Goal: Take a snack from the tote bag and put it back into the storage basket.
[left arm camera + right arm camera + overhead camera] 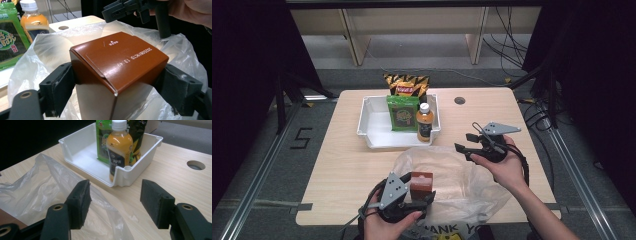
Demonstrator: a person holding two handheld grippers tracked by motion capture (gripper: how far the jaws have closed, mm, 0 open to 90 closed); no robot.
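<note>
Brown carton (117,65) printed "13:49".

A brown cardboard box (120,67) with white print, a clear plastic bag (462,180), an orange-filled bottle (119,147) with a white cap, and a white plastic tray (374,125).

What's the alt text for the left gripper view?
A brown carton stands between the two black jaws of the left hand-held gripper, its pads against the carton's sides, over a clear plastic bag. Behind are a green snack packet and an orange drink bottle at left, and the right hand-held gripper above.
</note>
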